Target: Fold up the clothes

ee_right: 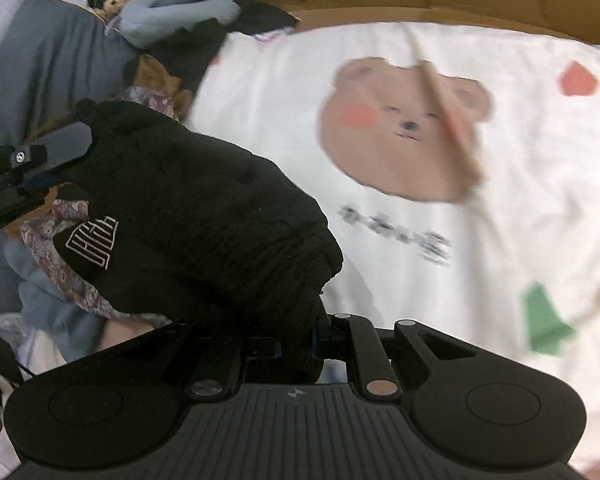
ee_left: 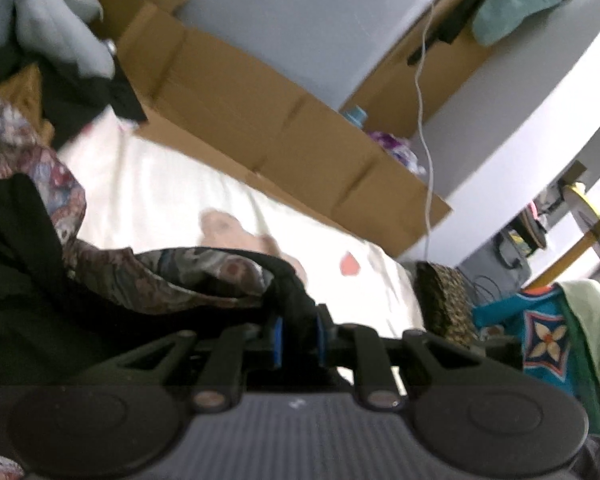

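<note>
Over the bed sheet [ee_right: 480, 240], both claws, left [ee_left: 298, 338] and right [ee_right: 296, 340], stand clamped on the black garment [ee_right: 188, 216], lifted for spreading; next, probably lay it flat.

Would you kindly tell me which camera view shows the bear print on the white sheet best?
The right wrist view: the bear print shows whole, face and ears, though blurred. The left wrist view catches only its pale top behind the black garment.

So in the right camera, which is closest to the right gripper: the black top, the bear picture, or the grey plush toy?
From the right gripper:
1. Black top, pinched in its jaws, lower left.
2. Bear picture, printed on the sheet, middle right.
3. Grey plush toy, far top left.
</note>
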